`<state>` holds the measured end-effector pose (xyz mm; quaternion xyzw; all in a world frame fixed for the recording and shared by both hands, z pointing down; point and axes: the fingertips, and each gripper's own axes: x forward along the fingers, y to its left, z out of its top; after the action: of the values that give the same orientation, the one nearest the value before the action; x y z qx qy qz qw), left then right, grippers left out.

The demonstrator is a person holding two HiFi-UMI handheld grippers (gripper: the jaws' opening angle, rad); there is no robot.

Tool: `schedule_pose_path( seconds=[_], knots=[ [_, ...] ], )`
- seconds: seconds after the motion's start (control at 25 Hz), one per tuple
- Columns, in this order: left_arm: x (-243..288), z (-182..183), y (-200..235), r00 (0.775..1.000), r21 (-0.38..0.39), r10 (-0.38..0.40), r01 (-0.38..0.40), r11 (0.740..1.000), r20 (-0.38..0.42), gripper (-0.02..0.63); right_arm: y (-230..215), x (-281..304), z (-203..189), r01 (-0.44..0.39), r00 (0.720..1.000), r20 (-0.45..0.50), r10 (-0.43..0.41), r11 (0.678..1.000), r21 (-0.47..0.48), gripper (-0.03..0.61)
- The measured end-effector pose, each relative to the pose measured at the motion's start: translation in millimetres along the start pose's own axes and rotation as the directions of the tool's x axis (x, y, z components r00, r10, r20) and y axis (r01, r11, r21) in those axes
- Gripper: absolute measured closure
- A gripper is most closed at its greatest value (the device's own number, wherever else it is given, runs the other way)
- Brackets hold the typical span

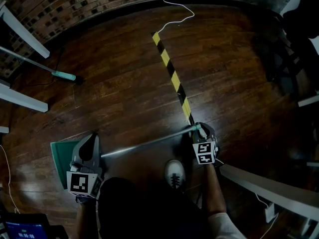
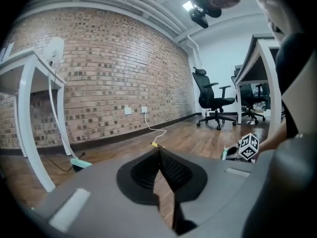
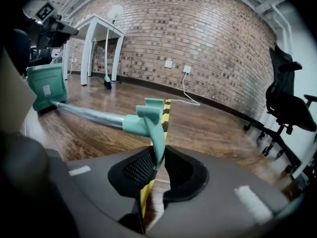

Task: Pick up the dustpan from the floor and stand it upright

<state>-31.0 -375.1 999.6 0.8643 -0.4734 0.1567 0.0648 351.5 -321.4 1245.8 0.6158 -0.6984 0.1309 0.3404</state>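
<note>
1. A dark plank floor (image 1: 124,83) runs to a curved brick wall (image 1: 75,4) at its far edge. A white cable (image 1: 174,9) trails from that edge.
2. A strip of yellow-and-black tape (image 1: 172,76) lies across the middle of the floor, from near the cable toward the person's shoe (image 1: 174,173).
3. A pole (image 1: 30,59) with a teal head rests near the floor's left edge, well apart from the rest.
4. The dustpan (image 1: 59,156) has its green pan low on the left, far from the wall edge and just beside the person. Its long metal handle (image 1: 144,143) reaches right to a teal end piece (image 3: 148,120) at the near end of the tape.
5. The right claw (image 3: 158,157) is narrow, its pads pressed on the thin fin of that teal end piece.
6. The left claw (image 2: 158,152) hangs over the pan's right side. Its tips are together with nothing between them, and whether it touches the pan cannot be told.
</note>
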Motion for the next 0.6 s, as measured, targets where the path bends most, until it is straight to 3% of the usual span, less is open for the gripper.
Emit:
schedule_pose_path(
  seconds=[0.16, 0.32, 0.6],
  knots=[
    [-10.7, 19.4, 6.1, 0.999, -0.023, 0.020, -0.019, 1.000, 0.047, 0.612, -39.9, -26.0, 48.7, 0.091, 0.993, 0.076, -0.091, 0.996, 0.003, 0.502],
    [-27.9, 34.6, 19.2, 0.993, 0.004, 0.051, -0.052, 0.999, 0.108, 0.612, -78.1, -61.9, 112.3, 0.176, 0.970, 0.167, -0.175, 0.984, 0.006, 0.505],
    [-60.4, 61.7, 48.4, 0.975, 0.005, 0.127, -0.130, 0.991, 0.180, 0.612, -105.1, -131.2, 215.4, 0.252, 0.935, 0.272, -0.227, 0.966, -0.061, 0.499]
  ],
)
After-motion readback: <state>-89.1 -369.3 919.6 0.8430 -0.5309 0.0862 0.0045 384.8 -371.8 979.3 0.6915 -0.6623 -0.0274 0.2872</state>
